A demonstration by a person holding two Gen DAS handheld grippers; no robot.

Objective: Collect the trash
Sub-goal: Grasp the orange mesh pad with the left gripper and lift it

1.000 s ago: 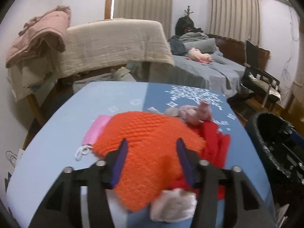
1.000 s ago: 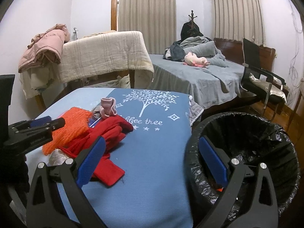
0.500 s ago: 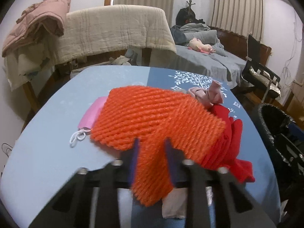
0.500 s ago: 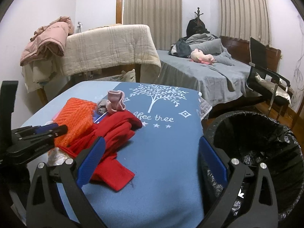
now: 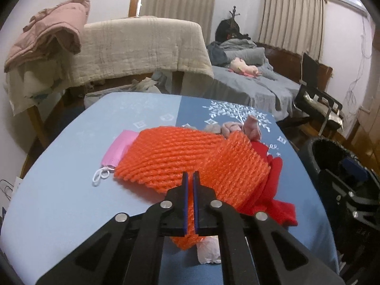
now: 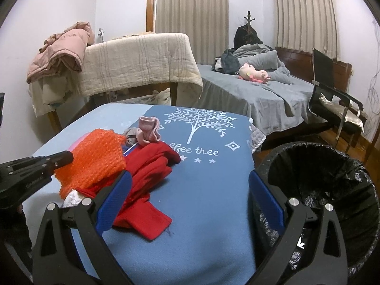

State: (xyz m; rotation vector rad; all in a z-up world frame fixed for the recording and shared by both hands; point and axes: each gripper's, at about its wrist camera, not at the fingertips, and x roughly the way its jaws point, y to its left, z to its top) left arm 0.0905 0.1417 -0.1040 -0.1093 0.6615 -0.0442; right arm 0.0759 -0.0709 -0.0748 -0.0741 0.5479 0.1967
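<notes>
An orange foam net [image 5: 190, 159] lies on the blue table cloth [image 5: 59, 190], draped over red cloth [image 5: 275, 178]. My left gripper [image 5: 189, 178] is shut on the near edge of the net, which is pinched thin between the blue pads. In the right wrist view the same net [image 6: 95, 159] hangs lifted from the left gripper [image 6: 68, 156]. A crumpled white tissue [image 5: 209, 249] sits under the net. My right gripper [image 6: 190, 190] stands wide open above the table's near right edge, holding nothing. A bin with a black liner [image 6: 320, 185] stands to the right of the table.
A pink face mask [image 5: 116, 149] lies left of the net and pink socks [image 6: 148, 131] behind it. Red cloth [image 6: 147, 173] spreads across the table's middle. Behind are a blanket-covered rack [image 6: 137, 59], a grey bed [image 6: 249, 90] and a black chair [image 6: 332, 95].
My left gripper's jaws have gone from wide apart to shut on the orange net's near edge, and the net has folded and risen a little. The right gripper stayed open.
</notes>
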